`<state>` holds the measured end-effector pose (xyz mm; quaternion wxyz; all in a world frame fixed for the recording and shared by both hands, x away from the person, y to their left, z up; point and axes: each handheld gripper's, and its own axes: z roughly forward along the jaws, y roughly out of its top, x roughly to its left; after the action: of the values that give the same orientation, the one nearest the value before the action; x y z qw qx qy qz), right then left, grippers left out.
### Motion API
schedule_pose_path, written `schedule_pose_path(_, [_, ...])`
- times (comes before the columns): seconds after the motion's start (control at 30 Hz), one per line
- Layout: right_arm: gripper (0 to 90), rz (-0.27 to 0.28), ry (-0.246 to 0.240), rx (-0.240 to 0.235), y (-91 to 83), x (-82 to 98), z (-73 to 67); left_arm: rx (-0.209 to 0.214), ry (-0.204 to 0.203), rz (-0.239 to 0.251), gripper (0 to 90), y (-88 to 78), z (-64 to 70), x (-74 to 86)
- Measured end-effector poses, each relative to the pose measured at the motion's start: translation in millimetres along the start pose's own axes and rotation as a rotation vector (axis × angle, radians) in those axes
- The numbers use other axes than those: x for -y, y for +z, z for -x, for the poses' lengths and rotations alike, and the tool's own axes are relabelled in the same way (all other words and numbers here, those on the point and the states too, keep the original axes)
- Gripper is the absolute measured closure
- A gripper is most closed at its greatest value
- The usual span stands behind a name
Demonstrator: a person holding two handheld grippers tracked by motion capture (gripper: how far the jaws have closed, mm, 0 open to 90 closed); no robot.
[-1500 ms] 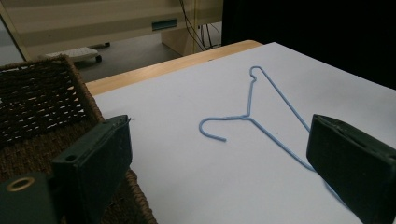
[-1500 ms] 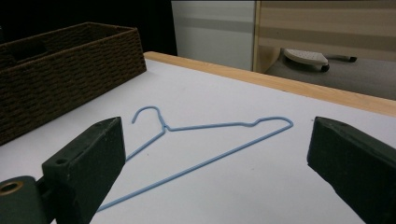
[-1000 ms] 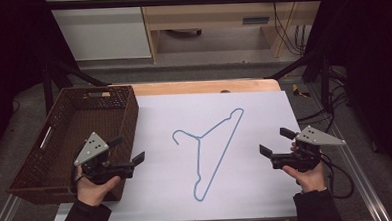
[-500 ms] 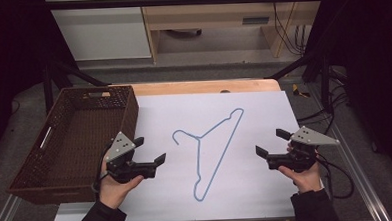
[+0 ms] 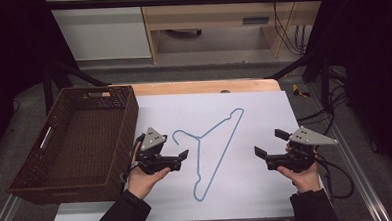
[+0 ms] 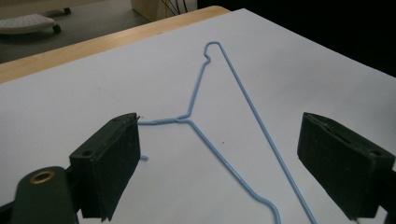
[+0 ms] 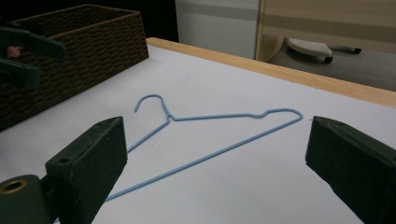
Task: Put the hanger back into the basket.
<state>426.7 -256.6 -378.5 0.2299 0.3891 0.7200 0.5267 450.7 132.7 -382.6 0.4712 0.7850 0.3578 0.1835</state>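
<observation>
Blue wire hanger (image 5: 213, 152) lies mid-frame on the desk (image 5: 264, 112). Left claw (image 5: 184, 155), released, should straddle the twisted neck squarely; right claw (image 5: 260, 151) waits released.

One blue wire hanger (image 5: 213, 152), one brown wicker basket (image 5: 77, 140), one white sheet (image 5: 258, 198), two handheld grippers: left gripper (image 5: 182, 158), right gripper (image 5: 268, 143)

Thin blue coated-wire hanger (image 5: 213, 151) on matt white sheet (image 5: 257, 188); rough brown woven wicker basket (image 5: 70, 146)

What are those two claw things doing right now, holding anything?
Left gripper: open, holding nothing, jaws just closing slightly beside the blue hanger.
Right gripper: open, holding nothing.
</observation>
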Motion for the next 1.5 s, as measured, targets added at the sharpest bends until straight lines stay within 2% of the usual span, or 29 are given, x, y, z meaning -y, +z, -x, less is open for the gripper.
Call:
schedule_pose_path(0.1, [5.9, 0.000, -0.005, -0.001, -0.5, -0.1, 0.7, 0.003, 0.004, -0.017, 13.8, 11.9, 5.6, -0.9])
schedule_pose_path(0.17, [6.0, 0.000, -0.005, 0.000, -0.6, -0.2, 0.9, 0.009, -0.010, -0.025, 15.0, 22.6, 9.3, -1.3])
schedule_pose_path(0.33, [6.0, 0.002, 0.003, -0.001, -1.1, -0.5, 0.8, 0.008, -0.017, -0.051, 16.5, 36.8, 11.9, 0.2])
schedule_pose_path(0.43, [6.1, -0.003, -0.006, 0.000, -1.3, -0.3, 2.1, -0.008, -0.028, -0.076, 17.7, 51.1, 13.0, 2.6])
schedule_pose_path(0.47, [6.1, -0.003, -0.006, 0.000, -1.3, -0.3, 2.1, -0.008, -0.028, -0.076, 18.0, 51.1, 13.0, 2.6])
schedule_pose_path(0.5, [6.1, -0.003, -0.009, 0.001, -1.0, -0.2, 2.2, -0.015, -0.041, -0.082, 18.4, 57.2, 13.8, 4.4])
schedule_pose_path(0.83, [6.1, -0.006, 0.001, 0.004, 0.3, 0.1, 1.5, -0.061, -0.076, -0.128, 25.0, 81.4, 19.7, 13.6])
schedule_pose_path(0.93, [6.1, -0.007, 0.001, 0.004, 0.7, 0.3, 1.5, -0.074, -0.092, -0.150, 28.5, 88.5, 19.5, 18.1])
schedule_pose_path(1.03, [6.1, -0.007, 0.001, 0.003, 1.0, 0.4, 1.2, -0.097, -0.088, -0.176, 31.8, 94.8, 21.1, 21.9])
schedule_pose_path(1.2, [6.1, -0.014, -0.008, 0.001, 1.7, 0.9, 1.2, -0.106, -0.102, -0.194, 43.3, 101.6, 24.2, 24.3])
schedule_pose_path(1.23, [6.1, -0.015, -0.010, -0.001, 1.7, 0.9, 1.3, -0.118, -0.102, -0.206, 43.3, 104.3, 24.9, 25.3])
schedule_pose_path(1.3, [6.1, -0.015, -0.011, 0.000, 1.9, 1.0, 1.3, -0.138, -0.115, -0.218, 49.6, 109.2, 25.9, 27.9])
schedule_pose_path(1.5, [6.2, -0.017, -0.012, 0.000, 2.7, 1.2, 1.2, -0.168, -0.118, -0.249, 58.7, 116.8, 25.8, 32.6])
